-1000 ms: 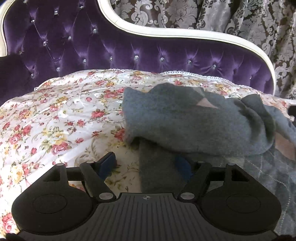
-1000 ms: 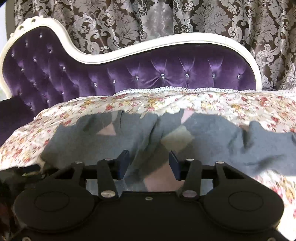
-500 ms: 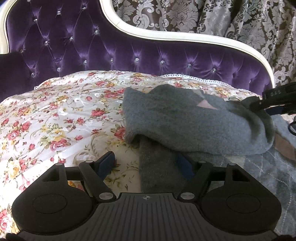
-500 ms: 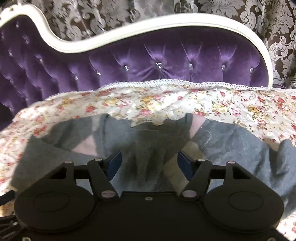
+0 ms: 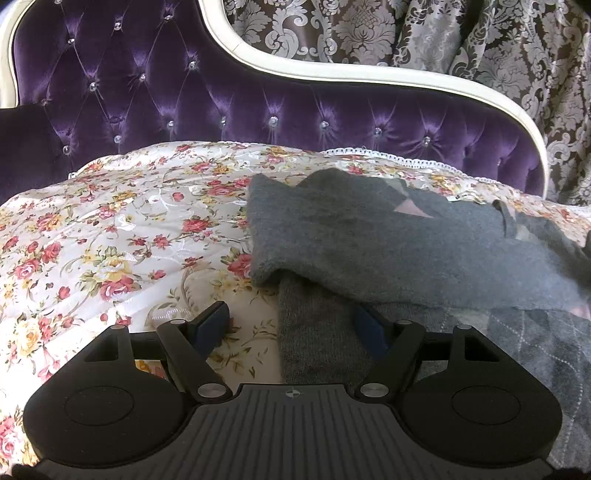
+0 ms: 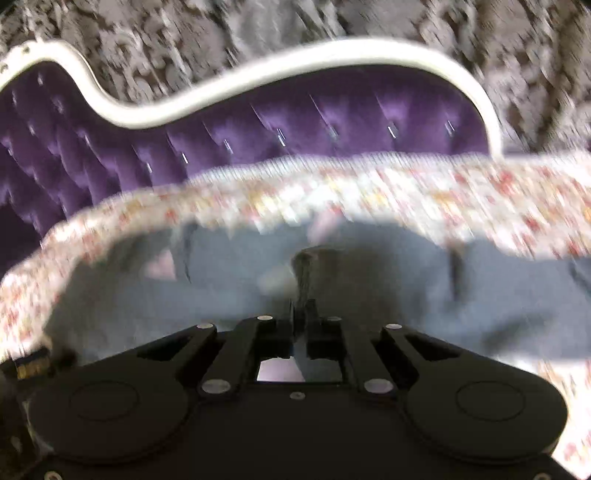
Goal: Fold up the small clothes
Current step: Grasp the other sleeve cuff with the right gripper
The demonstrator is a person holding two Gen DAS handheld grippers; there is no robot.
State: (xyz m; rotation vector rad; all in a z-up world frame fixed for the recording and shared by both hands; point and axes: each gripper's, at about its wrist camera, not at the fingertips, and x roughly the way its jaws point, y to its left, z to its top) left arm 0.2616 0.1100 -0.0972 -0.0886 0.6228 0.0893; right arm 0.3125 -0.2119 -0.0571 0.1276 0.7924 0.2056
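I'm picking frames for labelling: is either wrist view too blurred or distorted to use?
Right wrist view: heavy motion smear across the purple tufted sofa back and grey knitted garment; only the right gripper stays crisp. Left wrist view: sharp, evenly lit, with fisheye bending of the sofa's white frame.

Right wrist view: motion blur smears the whole scene; the curtain (image 6: 258, 33) pattern and bedspread (image 6: 424, 192) flowers are unreadable. A pinched fold of the grey sweater (image 6: 314, 266) hides the closing right gripper (image 6: 301, 314) tips. Left wrist view: the sweater (image 5: 406, 240) runs off the frame at 3 o'clock and covers part of one blue pad (image 5: 371, 326).
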